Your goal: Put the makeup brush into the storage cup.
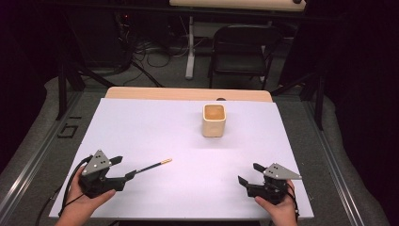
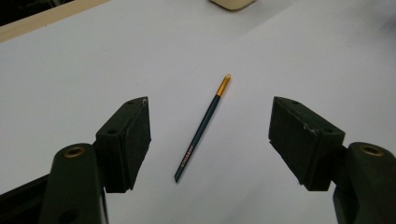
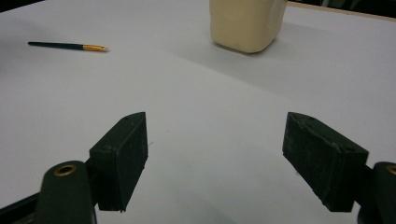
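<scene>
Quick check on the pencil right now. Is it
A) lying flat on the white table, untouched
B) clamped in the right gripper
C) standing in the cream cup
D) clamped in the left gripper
A: the pencil lies flat on the table between the left gripper's open jaws, neither pad touching it.

— Where does the high view sit?
— Above the near table (image 1: 141, 122) edge, facing forward and down; chair (image 1: 242, 52) at the top.
— And the gripper views?
— Low and close, looking along the jaws. All three share the pencil (image 2: 201, 127): upper left in the right one, centre in the left. The cup (image 3: 246, 22) sits along their top edges.
</scene>
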Demonstrator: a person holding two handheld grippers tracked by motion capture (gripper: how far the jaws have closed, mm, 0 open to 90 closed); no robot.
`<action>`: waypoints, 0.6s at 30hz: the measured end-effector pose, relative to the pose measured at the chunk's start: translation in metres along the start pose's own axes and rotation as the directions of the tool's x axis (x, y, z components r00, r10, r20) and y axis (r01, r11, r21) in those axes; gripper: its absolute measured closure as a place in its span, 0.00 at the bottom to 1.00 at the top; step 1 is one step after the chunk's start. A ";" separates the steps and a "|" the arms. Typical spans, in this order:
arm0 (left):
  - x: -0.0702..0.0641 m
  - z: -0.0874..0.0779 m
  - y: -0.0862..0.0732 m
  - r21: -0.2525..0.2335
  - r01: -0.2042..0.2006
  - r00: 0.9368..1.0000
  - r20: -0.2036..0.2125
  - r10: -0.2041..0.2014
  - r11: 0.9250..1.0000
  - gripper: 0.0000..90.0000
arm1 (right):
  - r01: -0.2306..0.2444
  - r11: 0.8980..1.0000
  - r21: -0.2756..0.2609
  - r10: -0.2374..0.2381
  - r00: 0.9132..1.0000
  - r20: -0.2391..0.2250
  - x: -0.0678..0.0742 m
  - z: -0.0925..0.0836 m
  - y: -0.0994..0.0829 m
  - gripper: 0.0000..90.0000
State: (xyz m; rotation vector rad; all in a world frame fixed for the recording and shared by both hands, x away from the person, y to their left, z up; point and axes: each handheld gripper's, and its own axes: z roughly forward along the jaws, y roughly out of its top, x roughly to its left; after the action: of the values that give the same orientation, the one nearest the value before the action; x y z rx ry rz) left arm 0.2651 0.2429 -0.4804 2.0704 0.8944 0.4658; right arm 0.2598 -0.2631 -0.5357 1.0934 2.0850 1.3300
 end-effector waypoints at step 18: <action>0.009 0.005 0.012 0.170 -0.031 0.999 0.017 0.028 0.985 0.34 | 0.005 1.000 0.023 -0.005 1.000 -0.001 0.000 -0.001 0.000 0.25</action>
State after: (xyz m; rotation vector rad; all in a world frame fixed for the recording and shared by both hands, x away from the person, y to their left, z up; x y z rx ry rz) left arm 0.2790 0.2416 -0.4739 2.2421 0.9233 0.4009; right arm 0.2594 -0.2634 -0.5352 1.0964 2.1067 1.3075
